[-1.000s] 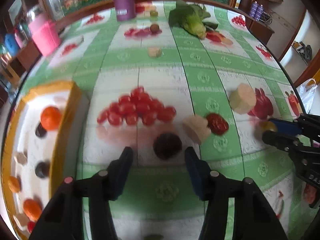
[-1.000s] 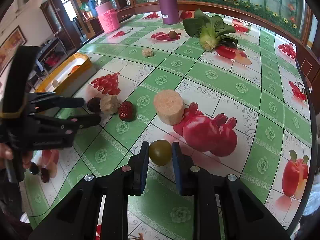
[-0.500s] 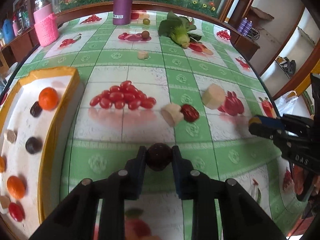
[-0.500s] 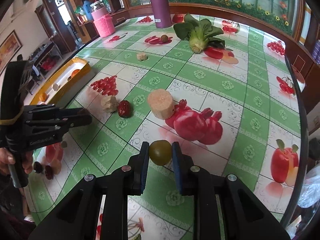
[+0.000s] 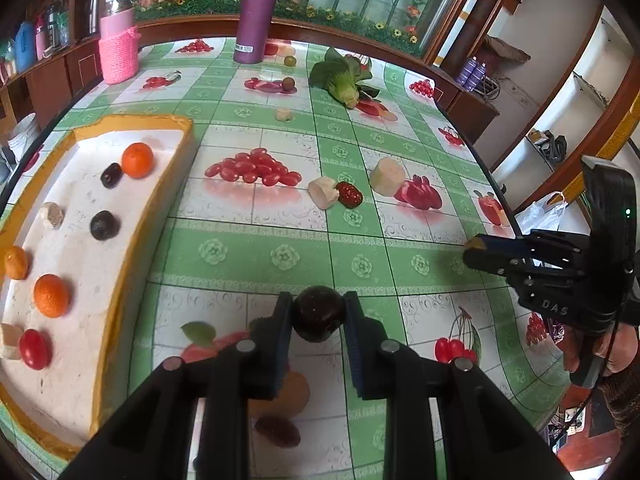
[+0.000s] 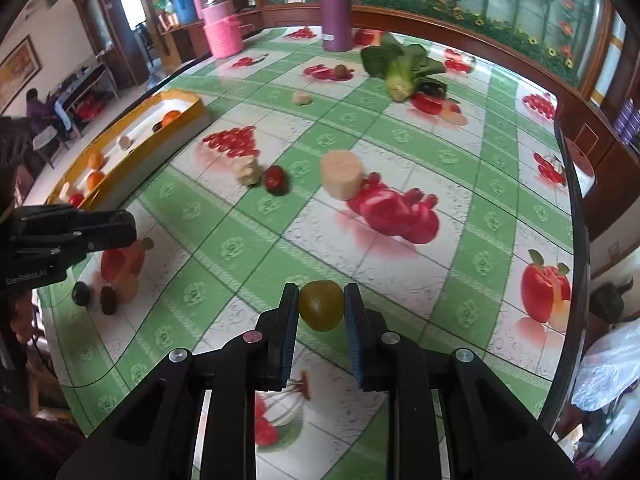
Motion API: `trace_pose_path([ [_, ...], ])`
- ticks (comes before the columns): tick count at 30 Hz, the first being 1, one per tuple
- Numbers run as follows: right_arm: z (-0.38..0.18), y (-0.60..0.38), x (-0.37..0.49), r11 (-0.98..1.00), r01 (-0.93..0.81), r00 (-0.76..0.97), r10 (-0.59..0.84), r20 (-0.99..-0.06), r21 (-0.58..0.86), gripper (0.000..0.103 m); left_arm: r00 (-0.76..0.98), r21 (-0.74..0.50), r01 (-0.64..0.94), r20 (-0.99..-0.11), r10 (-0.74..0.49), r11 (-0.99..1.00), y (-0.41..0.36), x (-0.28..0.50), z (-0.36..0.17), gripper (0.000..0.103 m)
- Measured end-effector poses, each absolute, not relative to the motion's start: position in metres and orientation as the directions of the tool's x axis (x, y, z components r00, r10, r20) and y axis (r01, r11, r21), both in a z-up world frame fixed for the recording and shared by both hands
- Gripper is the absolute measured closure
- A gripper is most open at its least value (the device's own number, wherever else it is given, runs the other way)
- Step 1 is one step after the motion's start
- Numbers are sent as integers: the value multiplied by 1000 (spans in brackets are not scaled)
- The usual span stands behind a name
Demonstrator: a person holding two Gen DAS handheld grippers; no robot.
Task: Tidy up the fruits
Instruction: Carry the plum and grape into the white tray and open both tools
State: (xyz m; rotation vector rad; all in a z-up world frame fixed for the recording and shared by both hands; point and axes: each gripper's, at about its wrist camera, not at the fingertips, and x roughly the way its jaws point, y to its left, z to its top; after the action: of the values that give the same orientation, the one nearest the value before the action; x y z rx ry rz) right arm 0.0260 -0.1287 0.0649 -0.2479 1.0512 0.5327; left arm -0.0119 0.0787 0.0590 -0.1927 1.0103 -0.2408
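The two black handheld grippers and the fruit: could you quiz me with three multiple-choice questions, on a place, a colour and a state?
1. Where is the yellow-rimmed white tray in the left wrist view?
A left
B right
C far end

2. What colour is the round fruit in the right gripper?
A orange
B olive green
C red

3. What is the left gripper doing?
A hanging open
B shut on nothing
C clamping a dark round fruit

Answers: 1 A, the tray runs along the left edge. 2 B, it looks yellowish green. 3 C, both pads press its sides.

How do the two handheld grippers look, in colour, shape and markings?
Both are black plastic with two flat fingers, blue ridged pads and round silver screws. The right gripper carries white letters "DAS" and a small green light. The left gripper carries pale lettering, too blurred to read.
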Motion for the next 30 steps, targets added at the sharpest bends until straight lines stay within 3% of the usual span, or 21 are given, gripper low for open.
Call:
trace_pose_path([
  [11,80,-41,15,760,-649,364,362,-858,45,81,567,-284,29,-785,-250,959,134,-39,73,75],
  [23,94,73,25,648,-758,307,460,-833,78,81,588,-218,-167,-805,-81,962,238,-76,66,75],
  [30,83,128,32,594,-799,258,473,-842,88,81,570,-229,-260,-820,-42,938,285,-82,50,75],
])
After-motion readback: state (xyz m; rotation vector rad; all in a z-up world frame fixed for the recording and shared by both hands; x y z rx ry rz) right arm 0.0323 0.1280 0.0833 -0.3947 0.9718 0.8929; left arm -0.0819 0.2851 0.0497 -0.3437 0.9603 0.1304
